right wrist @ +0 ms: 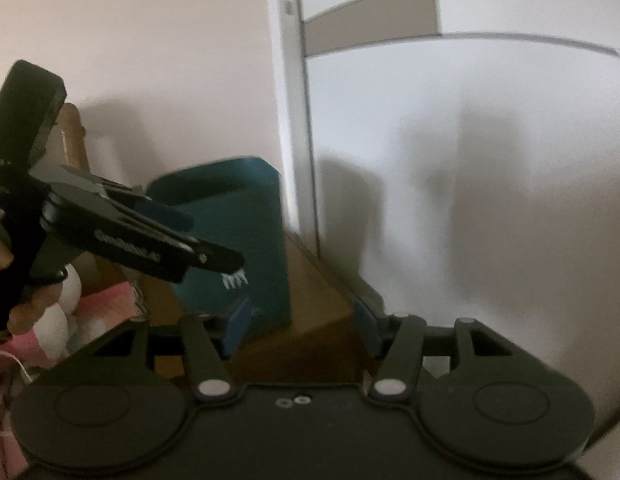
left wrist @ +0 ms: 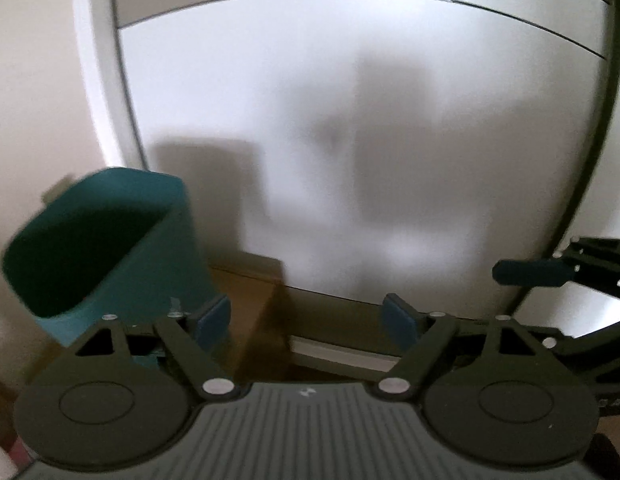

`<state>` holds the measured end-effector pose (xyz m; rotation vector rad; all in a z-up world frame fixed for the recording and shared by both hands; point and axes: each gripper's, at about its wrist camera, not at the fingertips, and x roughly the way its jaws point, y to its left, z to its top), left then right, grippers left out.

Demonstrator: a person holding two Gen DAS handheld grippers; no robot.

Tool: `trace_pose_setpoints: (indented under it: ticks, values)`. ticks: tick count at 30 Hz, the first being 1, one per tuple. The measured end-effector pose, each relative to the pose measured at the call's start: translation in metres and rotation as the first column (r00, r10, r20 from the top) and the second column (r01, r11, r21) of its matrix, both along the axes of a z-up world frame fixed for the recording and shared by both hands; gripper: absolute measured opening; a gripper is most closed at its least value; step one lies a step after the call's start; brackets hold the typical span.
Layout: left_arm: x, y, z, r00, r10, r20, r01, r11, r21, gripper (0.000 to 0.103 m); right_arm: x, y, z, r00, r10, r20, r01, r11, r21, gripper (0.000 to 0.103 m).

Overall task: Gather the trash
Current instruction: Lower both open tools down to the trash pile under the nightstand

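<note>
Teal plastic forms the bin, a smooth, tall container with rounded corners and a wide open mouth; a small white mark is seen low on its side in the right wrist view. It is stood on a brown wooden floor, in the corner where a pale plain wall meets a glossy white cabinet door with grey-beige bands near the top. The inside of the bin is dark, and what it holds cannot be told. Soft pink and white things, blurred, are seen to the left of the bin in the right wrist view.

The left tool is made of matte black plastic with blue pads; its jaws are spread wide and nothing is held between them. The bin is found ahead and to its left, partly hidden behind the left finger. The right tool is likewise spread and empty, with the bin just ahead and left of its gap. In that view the left tool is seen crossing in front of the bin's upper part, held by a hand.
</note>
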<state>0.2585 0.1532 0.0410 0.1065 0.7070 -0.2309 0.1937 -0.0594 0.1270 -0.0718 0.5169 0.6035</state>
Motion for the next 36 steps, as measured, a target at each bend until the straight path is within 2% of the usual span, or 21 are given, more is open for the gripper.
trace_pose_setpoints:
  ticks: [6, 8, 11, 12, 14, 16, 19, 22, 26, 29, 36]
  values:
    - [0.010, -0.036, -0.044, 0.998, -0.043, -0.054, 0.040, 0.998, -0.049, 0.083, -0.007, -0.045, -0.045, 0.996, -0.086, -0.038, 0.085, 0.996, -0.026, 0.057]
    - [0.018, -0.047, -0.065, 0.994, -0.061, -0.087, 0.054, 0.995, -0.079, 0.084, -0.005, -0.061, -0.065, 0.990, -0.122, -0.066, 0.121, 0.992, -0.025, 0.058]
    - [0.029, -0.066, -0.097, 0.987, -0.079, -0.139, 0.068, 0.994, -0.081, 0.085, -0.001, -0.082, -0.102, 0.977, -0.181, -0.113, 0.177, 0.983, -0.045, 0.058]
    - [0.035, -0.073, -0.111, 0.983, -0.090, -0.162, 0.078, 0.994, -0.076, 0.086, 0.001, -0.089, -0.115, 0.971, -0.198, -0.132, 0.192, 0.980, -0.058, 0.058]
    - [0.045, -0.087, -0.138, 0.970, -0.113, -0.213, 0.103, 0.993, -0.058, 0.098, 0.005, -0.100, -0.145, 0.957, -0.225, -0.180, 0.214, 0.974, -0.081, 0.058]
    - [0.054, -0.097, -0.165, 0.962, -0.117, -0.245, 0.110, 0.993, -0.044, 0.099, 0.010, -0.108, -0.174, 0.946, -0.242, -0.215, 0.223, 0.969, -0.111, 0.058]
    - [0.069, -0.109, -0.213, 0.946, -0.122, -0.301, 0.108, 0.992, -0.063, 0.099, 0.019, -0.117, -0.218, 0.928, -0.256, -0.269, 0.223, 0.964, -0.148, 0.058]
    - [0.089, -0.114, -0.263, 0.925, -0.088, -0.369, 0.056, 0.994, -0.096, 0.099, 0.031, -0.123, -0.257, 0.913, -0.262, -0.314, 0.214, 0.960, -0.179, 0.058]
    - [0.115, -0.117, -0.333, 0.884, -0.007, -0.467, -0.063, 0.989, -0.134, 0.099, 0.050, -0.126, -0.311, 0.880, -0.270, -0.390, 0.195, 0.955, -0.222, 0.058]
    - [0.130, -0.121, -0.375, 0.871, 0.033, -0.490, -0.089, 0.992, -0.092, 0.099, 0.064, -0.125, -0.350, 0.857, -0.265, -0.442, 0.169, 0.955, -0.246, 0.058]
    - [0.162, -0.128, -0.481, 0.811, 0.114, -0.573, -0.132, 0.991, 0.009, 0.099, 0.095, -0.122, -0.446, 0.796, -0.247, -0.553, 0.086, 0.950, -0.302, 0.057]
